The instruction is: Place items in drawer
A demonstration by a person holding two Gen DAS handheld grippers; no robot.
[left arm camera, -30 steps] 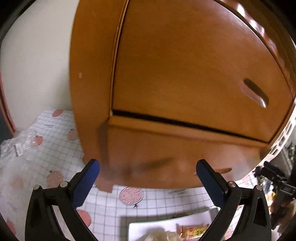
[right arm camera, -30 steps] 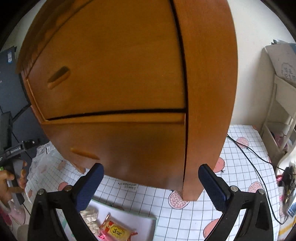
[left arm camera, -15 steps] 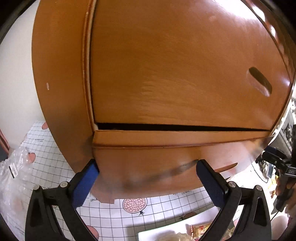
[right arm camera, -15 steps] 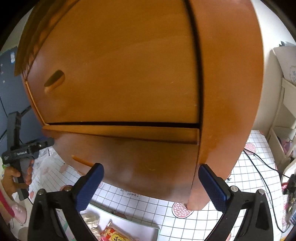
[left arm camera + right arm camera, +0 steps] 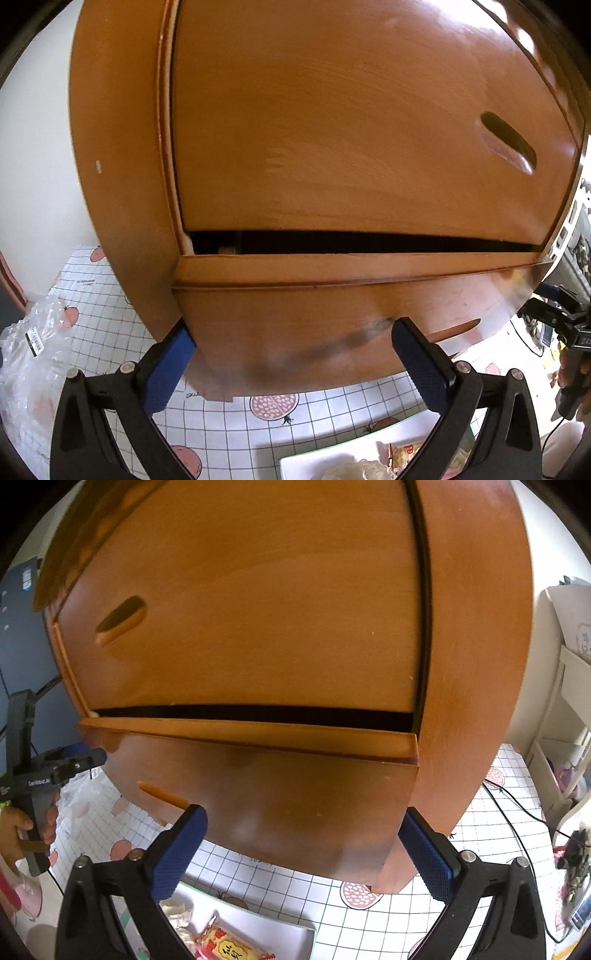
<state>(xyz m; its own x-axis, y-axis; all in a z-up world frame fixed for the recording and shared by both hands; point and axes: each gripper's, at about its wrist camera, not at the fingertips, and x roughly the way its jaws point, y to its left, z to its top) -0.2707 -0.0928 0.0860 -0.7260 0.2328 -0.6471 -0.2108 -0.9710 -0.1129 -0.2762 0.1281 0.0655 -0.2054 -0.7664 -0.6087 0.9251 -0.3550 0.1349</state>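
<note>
On the white grid-patterned tabletop (image 5: 122,347), a lower wooden drawer (image 5: 332,295) of an orange-brown cabinet (image 5: 476,664) is barely opened. Both left tongs (image 5: 291,350) and right tongs (image 5: 303,838) are held apart, empty; the white tray of snack packets (image 5: 266,928) could be struck if the drawer is pulled out carelessly.

Backdrop: plain pale wall (image 5: 33,158), daylight.
White shelf unit (image 5: 565,716) at right; grid-patterned fruit-print surface (image 5: 491,834) below.

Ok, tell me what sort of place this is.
Probably a room in a home: a small wooden drawer cabinet stands on a fruit-print tablecloth, with a white shelf unit by the wall and a tray of snacks.
</note>
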